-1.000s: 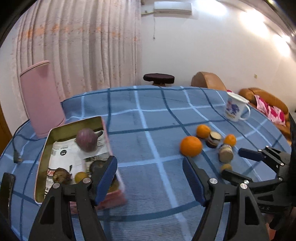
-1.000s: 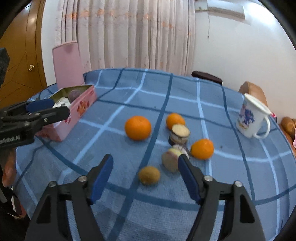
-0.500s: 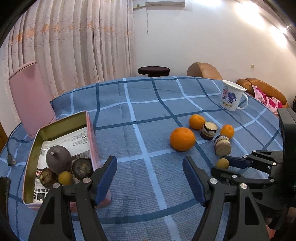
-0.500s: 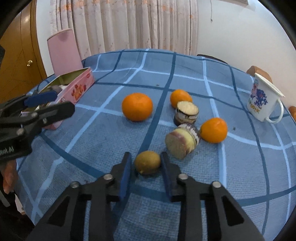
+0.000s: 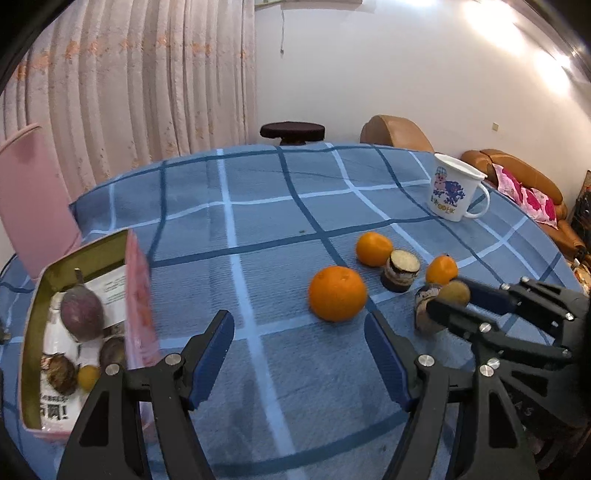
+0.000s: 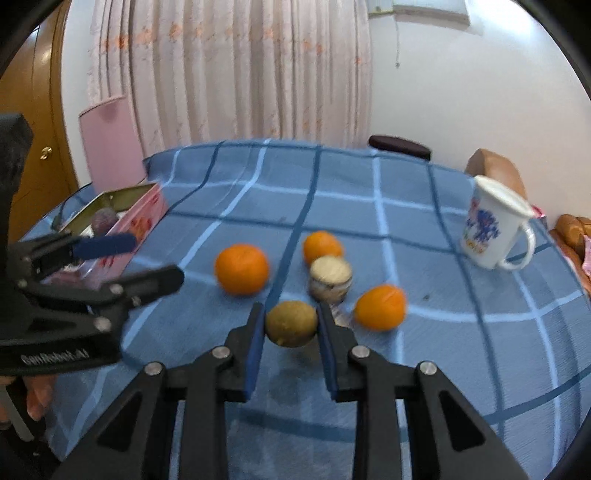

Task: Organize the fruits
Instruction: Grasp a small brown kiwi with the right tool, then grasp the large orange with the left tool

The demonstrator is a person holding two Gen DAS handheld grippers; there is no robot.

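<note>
Right wrist view: right gripper (image 6: 291,325) clenched on a small brown-green fruit (image 6: 291,323), pads pressing its two sides so it hangs clear of the blue checked cloth (image 6: 424,369). Beyond the fingertips lie three oranges and two cut pieces, probably awaiting transfer. Left of them, the left gripper (image 6: 144,260) spreads released, holding nothing. Farther left sits the pink tin (image 6: 146,212), the likely destination, already holding fruit.

- The room was brightly lit; ceiling lamps (image 5: 491,14) glared on the upper right wall.
- Fisheye bending curved the edges, with black corners.
- The right wrist view was motion-blurred, its oranges (image 6: 242,268) smeared.
</note>
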